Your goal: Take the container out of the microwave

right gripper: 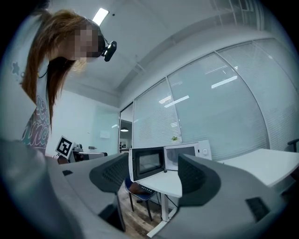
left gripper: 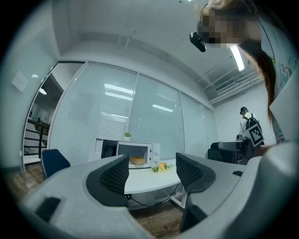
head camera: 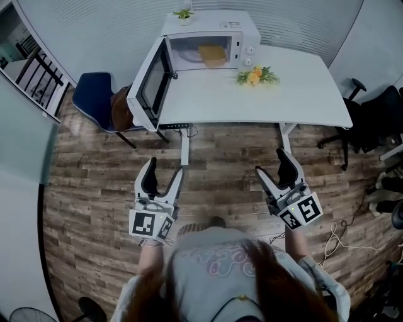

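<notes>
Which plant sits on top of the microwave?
The small green potted plant on the microwave; the yellow flower bunch lies on the white table instead.

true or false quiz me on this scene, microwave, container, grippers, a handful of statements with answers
1. The door of the microwave is swung open. True.
2. The container sits on the table beside the flowers. False: it is inside the microwave.
3. The left gripper and the right gripper are both open and empty. True.
4. The left gripper is reaching into the microwave. False: it hangs over the floor, short of the table.
5. A small plant stands on top of the microwave. True.
</notes>
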Action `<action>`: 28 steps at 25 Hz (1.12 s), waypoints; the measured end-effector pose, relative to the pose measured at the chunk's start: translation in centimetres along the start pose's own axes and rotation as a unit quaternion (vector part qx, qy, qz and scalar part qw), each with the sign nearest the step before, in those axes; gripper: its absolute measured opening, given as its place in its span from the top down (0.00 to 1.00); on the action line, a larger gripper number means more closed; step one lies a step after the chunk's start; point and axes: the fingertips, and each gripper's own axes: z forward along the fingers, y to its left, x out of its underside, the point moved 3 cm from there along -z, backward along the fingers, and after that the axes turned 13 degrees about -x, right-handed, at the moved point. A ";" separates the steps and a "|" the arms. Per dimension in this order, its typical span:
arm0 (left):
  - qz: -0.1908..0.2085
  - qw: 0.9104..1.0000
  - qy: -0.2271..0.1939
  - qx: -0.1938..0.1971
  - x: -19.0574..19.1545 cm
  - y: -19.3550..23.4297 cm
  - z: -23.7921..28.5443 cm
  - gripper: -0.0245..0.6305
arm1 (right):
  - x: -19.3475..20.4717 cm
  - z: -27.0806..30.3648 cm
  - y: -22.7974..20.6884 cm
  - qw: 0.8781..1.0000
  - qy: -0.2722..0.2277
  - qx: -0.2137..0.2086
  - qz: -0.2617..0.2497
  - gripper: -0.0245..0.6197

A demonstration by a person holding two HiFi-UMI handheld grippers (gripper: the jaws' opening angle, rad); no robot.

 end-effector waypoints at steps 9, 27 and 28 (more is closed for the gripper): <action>-0.006 1.000 0.000 0.007 0.1 0.1 0.5 0.52 | 0.5 0.2 0.6 1.000 0.004 -0.008 -0.005 0.47; 0.008 1.000 -0.010 0.022 -0.3 -1.5 1.0 0.52 | 0.2 -1.1 0.4 0.999 0.028 -0.008 -0.027 0.47; 0.011 1.000 -0.011 0.022 -0.3 -1.7 1.1 0.52 | 0.3 -1.2 0.3 0.999 0.029 -0.009 -0.023 0.47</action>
